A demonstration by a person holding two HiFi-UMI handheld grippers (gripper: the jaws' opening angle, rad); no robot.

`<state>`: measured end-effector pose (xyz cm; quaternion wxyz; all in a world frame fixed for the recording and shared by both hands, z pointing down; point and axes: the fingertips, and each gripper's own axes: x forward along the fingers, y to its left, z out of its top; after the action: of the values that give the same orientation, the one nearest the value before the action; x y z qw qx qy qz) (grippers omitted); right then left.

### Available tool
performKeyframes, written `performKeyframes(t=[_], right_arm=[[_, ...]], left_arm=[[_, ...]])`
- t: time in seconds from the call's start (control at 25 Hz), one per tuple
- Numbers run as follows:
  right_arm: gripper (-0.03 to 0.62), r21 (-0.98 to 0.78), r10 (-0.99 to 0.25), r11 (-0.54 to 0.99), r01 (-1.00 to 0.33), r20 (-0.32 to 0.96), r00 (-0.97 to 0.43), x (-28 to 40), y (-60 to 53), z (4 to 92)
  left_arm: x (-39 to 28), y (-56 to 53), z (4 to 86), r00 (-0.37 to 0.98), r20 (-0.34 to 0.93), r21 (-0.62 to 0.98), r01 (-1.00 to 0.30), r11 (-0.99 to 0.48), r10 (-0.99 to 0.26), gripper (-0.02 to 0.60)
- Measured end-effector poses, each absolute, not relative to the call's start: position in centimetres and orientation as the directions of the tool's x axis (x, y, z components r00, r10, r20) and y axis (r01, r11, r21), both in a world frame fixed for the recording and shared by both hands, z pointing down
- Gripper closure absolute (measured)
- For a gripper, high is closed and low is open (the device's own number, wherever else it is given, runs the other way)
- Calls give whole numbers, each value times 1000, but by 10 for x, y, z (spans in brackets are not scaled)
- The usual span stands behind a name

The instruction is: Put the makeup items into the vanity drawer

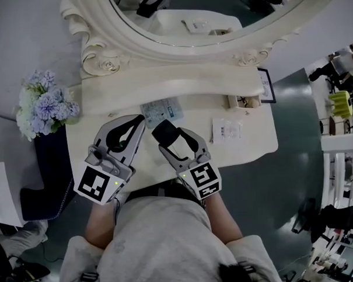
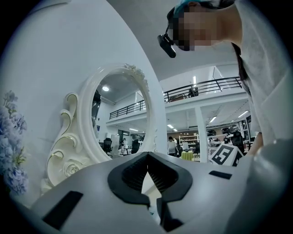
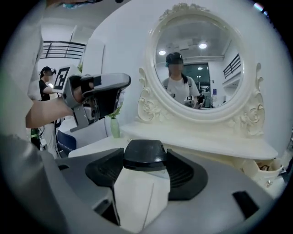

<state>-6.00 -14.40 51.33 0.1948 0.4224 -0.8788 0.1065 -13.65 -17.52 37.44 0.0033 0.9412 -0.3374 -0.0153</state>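
My right gripper (image 1: 166,133) is shut on a white bottle with a black cap (image 1: 164,131), held over the front of the cream vanity top (image 1: 252,148). In the right gripper view the bottle (image 3: 143,185) fills the space between the jaws of the right gripper (image 3: 146,161), cap pointing toward the mirror. My left gripper (image 1: 139,123) hovers just left of it, jaws together and empty. The left gripper (image 2: 147,170) also shows its pads meeting at the tips. A pale blue packet (image 1: 161,112) and a clear sachet (image 1: 226,130) lie on the top. No drawer front shows.
An oval mirror (image 1: 199,16) in a carved cream frame stands at the back above a raised shelf (image 1: 185,79). A small box (image 1: 242,101) and a framed card (image 1: 266,86) sit at the right. Blue flowers (image 1: 46,105) and a dark stool (image 1: 49,173) are at the left.
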Motion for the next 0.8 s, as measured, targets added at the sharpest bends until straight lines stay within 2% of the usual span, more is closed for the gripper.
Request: performKeyframes(t=[0.16, 0.36, 0.8], right_arm=[[293, -14, -746, 584, -811, 384, -544, -37, -146, 493], [293, -16, -793, 538, -843, 328, -513, -10, -146, 472], [293, -19, -871, 426, -905, 262, -415, 64, -141, 446]], left_arm=[[-122, -171, 370, 778, -27, 9, -627, -779, -627, 568], [-101, -168, 348, 775, -110, 2, -626, -780, -622, 568], [-60, -155, 345, 803, -95, -15, -593, -805, -589, 568]])
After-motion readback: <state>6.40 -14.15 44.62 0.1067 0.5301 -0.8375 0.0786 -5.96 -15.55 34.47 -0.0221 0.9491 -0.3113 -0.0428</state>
